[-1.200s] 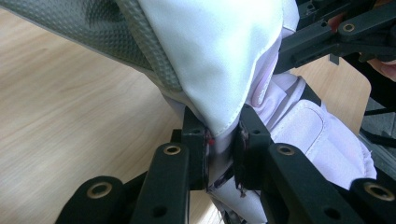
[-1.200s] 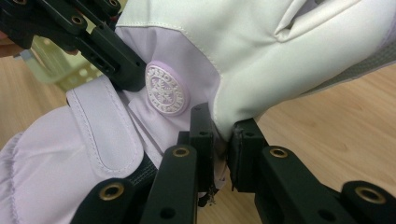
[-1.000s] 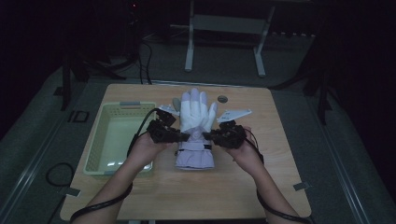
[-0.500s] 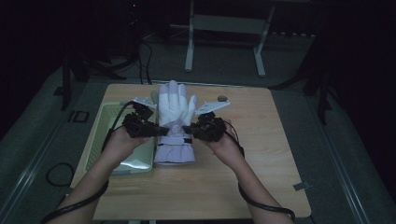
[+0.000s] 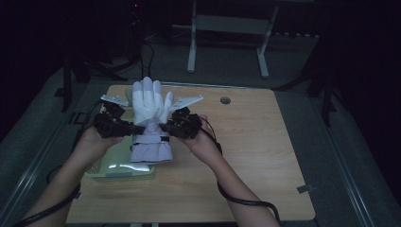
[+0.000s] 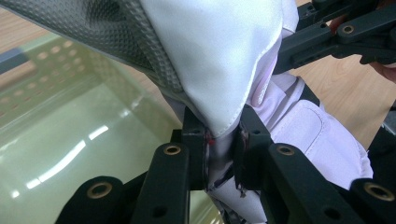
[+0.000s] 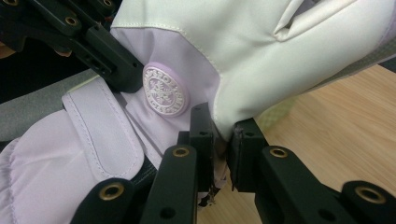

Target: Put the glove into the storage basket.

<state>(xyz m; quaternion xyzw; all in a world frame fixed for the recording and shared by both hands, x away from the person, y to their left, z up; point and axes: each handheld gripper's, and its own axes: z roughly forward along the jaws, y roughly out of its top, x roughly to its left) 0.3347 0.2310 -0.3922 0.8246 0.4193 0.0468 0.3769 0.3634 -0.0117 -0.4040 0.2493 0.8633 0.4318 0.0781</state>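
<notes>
Glove (image 5: 149, 120) pinched at both edges, left gripper (image 5: 134, 128) and right gripper (image 5: 164, 126) clamped on it, above green bin (image 5: 97, 171) edge.

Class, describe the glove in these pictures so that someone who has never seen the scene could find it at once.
Start at the wooden table. At its left side, partly over the pale green bin, the left gripper and right gripper pinch one glove by its edges. It is the sole garment there: white fingers pointing away, lilac cuff, round embossed badge at the wrist.
</notes>
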